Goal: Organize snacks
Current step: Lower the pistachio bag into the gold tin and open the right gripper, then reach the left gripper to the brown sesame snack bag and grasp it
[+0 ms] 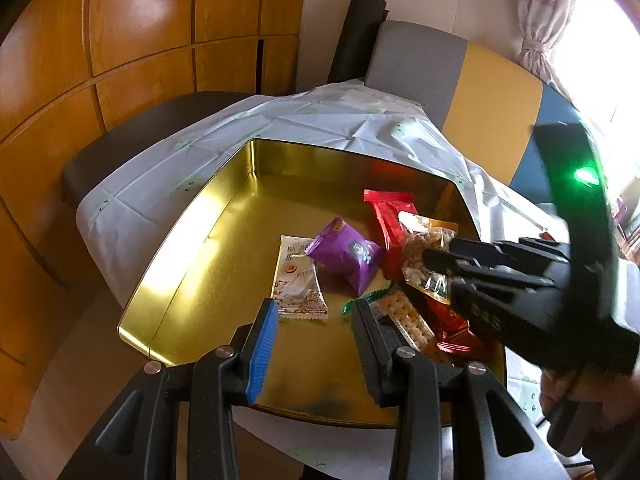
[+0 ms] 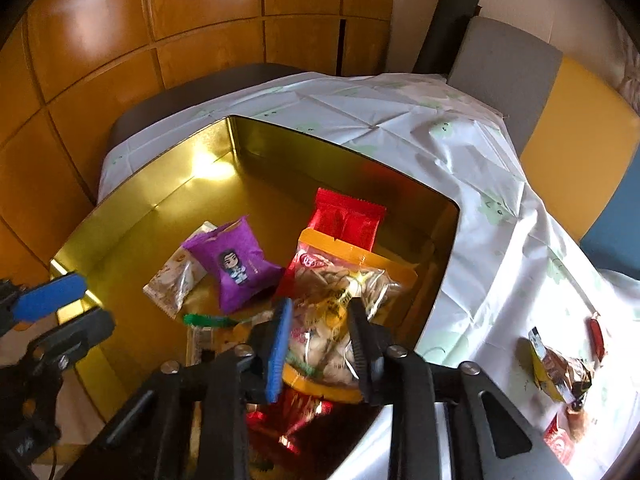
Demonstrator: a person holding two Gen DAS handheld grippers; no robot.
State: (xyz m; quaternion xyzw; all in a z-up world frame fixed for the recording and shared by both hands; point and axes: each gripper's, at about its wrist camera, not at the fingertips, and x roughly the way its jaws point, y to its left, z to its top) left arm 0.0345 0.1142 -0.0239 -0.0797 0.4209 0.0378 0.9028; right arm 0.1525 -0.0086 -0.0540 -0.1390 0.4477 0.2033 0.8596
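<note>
An open gold tin (image 1: pixel 256 144) (image 2: pixel 240 120) stands on the white tablecloth. In it lie a purple pack (image 1: pixel 346 254) (image 2: pixel 236 264), a white pack (image 1: pixel 298 280) (image 2: pixel 172 280), a red pack (image 1: pixel 390 216) (image 2: pixel 348 216), a cracker pack (image 1: pixel 408 316) and a dark red foil pack (image 1: pixel 452 328). My right gripper (image 2: pixel 318 312) (image 1: pixel 436 268) is shut on a clear, orange-edged nut bag (image 2: pixel 340 280) (image 1: pixel 420 248) low over the tin's right side. My left gripper (image 1: pixel 314 312) (image 2: pixel 94 300) hangs open over the tin's near edge with nothing between its fingers.
Several more snacks (image 2: pixel 560 364) lie on the tablecloth (image 2: pixel 400 120) to the right of the tin. A grey and yellow chair back (image 1: pixel 420 60) stands behind the table, and wooden cabinet doors (image 1: pixel 140 40) fill the left.
</note>
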